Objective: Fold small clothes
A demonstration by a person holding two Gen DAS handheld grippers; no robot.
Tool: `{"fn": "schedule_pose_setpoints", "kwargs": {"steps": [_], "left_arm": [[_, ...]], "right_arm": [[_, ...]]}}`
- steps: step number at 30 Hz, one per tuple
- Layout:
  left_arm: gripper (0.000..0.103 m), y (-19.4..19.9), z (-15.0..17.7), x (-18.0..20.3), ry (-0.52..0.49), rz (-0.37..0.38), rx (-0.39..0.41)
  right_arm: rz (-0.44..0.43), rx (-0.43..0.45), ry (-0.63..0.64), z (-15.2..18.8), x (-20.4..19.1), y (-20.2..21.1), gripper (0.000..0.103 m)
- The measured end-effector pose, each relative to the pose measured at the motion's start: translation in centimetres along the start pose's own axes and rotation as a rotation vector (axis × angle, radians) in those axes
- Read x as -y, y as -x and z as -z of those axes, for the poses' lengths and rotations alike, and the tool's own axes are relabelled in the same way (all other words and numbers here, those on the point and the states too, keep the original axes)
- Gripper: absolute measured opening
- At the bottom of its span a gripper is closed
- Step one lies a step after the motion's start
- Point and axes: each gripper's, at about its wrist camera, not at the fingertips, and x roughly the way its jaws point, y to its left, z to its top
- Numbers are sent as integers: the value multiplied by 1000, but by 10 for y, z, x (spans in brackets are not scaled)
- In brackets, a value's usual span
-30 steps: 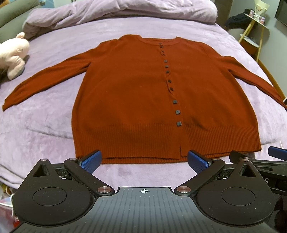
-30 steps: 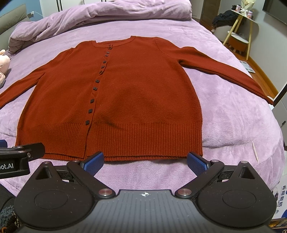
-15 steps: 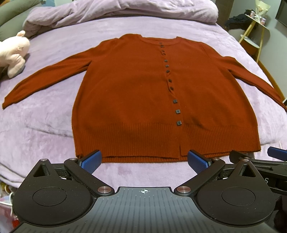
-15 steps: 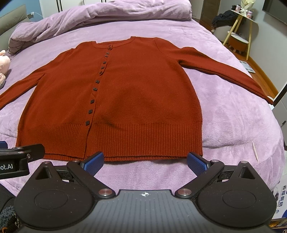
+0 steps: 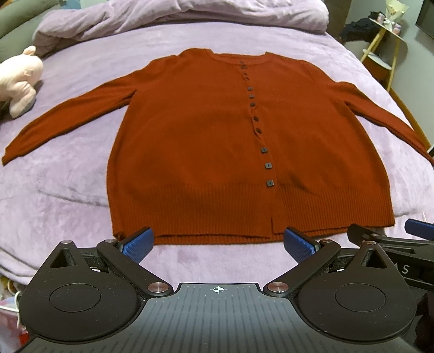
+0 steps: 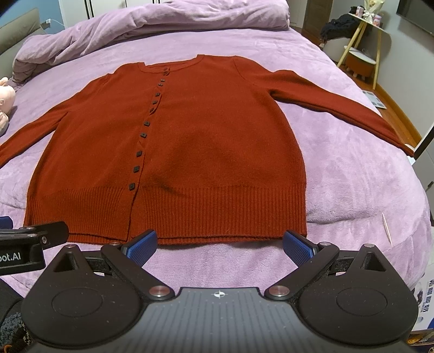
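A rust-red buttoned cardigan (image 5: 203,141) lies flat, front up, on the purple bed, sleeves spread to both sides; it also shows in the right wrist view (image 6: 206,141). My left gripper (image 5: 218,244) is open and empty, just short of the left half of the ribbed hem. My right gripper (image 6: 219,244) is open and empty, just short of the right half of the hem. Each gripper's body shows at the edge of the other's view.
A purple blanket (image 5: 54,173) covers the bed, with a bunched duvet (image 5: 176,16) at the head. A pink plush toy (image 5: 20,81) lies at the far left. A yellow-legged side table (image 6: 363,40) and a stool (image 6: 360,63) stand off the bed's right side.
Both grippers have edged slightly forward toward the hem. The cardigan has not moved.
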Motion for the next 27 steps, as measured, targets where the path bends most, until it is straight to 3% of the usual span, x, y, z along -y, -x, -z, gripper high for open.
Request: {"fn": "schedule_pose_setpoints", "kwargs": {"steps": [27], "left_arm": [[103, -14, -4, 1, -4, 6, -41]], "right_arm": [[-32, -18, -7, -4, 5, -9, 99]]}}
